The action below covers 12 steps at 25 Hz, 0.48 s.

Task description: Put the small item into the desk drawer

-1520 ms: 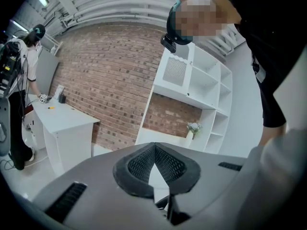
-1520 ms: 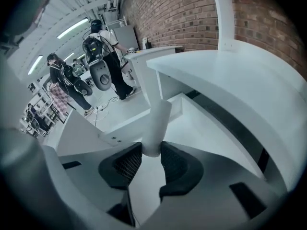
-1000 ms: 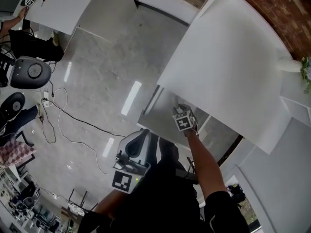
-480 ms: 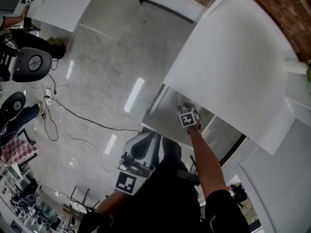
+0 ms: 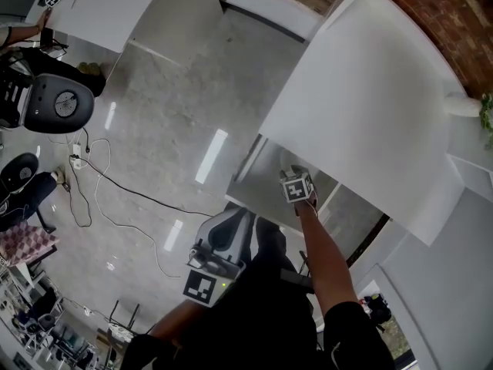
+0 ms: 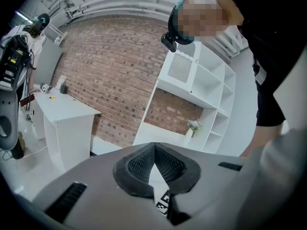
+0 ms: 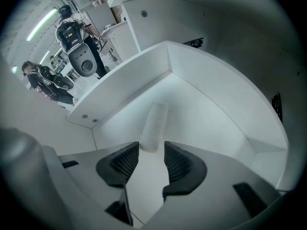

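Note:
The small item (image 7: 154,126), a short white cylinder, lies on the floor of the open white desk drawer (image 7: 216,95). My right gripper (image 7: 151,150) reaches into that drawer, its jaws opening. The item's near end sits between the fingertips, and the pads do not press on it. In the head view the right gripper (image 5: 293,177) hangs over the drawer (image 5: 258,177), which juts out from under the white desk (image 5: 370,91). My left gripper (image 6: 153,145) is shut with nothing in it, held back near the person's body, and appears in the head view as the left gripper (image 5: 219,233).
Black cables (image 5: 115,183) trail over the glossy grey floor. An office chair (image 5: 62,102) and a second white desk (image 5: 100,6) stand at the far left. White shelving with a small vase (image 6: 193,127) lines a brick wall (image 6: 110,66).
The right gripper stays over the open drawer, barely shifted. The left gripper keeps its place by the body. The head view has drifted a little.

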Motion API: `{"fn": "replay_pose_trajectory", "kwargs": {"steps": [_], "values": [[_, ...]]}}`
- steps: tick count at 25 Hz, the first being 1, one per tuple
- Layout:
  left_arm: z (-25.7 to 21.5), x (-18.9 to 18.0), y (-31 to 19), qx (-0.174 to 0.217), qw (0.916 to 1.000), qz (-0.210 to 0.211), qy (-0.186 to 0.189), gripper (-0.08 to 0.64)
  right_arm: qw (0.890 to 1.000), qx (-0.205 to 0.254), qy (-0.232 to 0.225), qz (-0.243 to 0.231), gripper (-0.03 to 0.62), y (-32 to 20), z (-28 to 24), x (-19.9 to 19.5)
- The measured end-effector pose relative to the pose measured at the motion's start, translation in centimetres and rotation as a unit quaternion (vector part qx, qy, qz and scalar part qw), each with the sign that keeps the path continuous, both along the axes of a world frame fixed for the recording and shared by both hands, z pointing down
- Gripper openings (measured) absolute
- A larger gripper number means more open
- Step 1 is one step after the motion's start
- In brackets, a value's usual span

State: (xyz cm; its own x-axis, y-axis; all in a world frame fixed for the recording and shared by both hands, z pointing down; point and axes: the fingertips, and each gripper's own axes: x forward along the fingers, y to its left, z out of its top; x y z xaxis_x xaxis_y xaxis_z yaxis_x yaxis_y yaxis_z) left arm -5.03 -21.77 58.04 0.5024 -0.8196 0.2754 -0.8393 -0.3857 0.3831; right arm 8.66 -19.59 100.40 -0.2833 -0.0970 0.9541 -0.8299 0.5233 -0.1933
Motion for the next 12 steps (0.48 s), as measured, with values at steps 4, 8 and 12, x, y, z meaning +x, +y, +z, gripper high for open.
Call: {"fn": "replay_pose_trajectory", "kwargs": {"steps": [4, 8, 12], "values": [[-1.7, -0.1, 0.5, 0.015, 0.9999, 0.004, -0.001, 0.023, 0.999, -0.008, -0.012, 0.032, 0.181, 0.5, -2.1, -0.2], [-4.4, 0.3, 0.8, 0.040, 0.9992, 0.000, 0.003, 0.023, 0.999, -0.001, -0.038, 0.036, 0.167, 1.1, -5.5, -0.7], [-6.9, 0.7, 2.0, 0.059, 0.9983, -0.001, -0.001, 0.023, 0.998, 0.029, -0.051, 0.021, 0.140, 1.7, -9.5, -0.4]]}}
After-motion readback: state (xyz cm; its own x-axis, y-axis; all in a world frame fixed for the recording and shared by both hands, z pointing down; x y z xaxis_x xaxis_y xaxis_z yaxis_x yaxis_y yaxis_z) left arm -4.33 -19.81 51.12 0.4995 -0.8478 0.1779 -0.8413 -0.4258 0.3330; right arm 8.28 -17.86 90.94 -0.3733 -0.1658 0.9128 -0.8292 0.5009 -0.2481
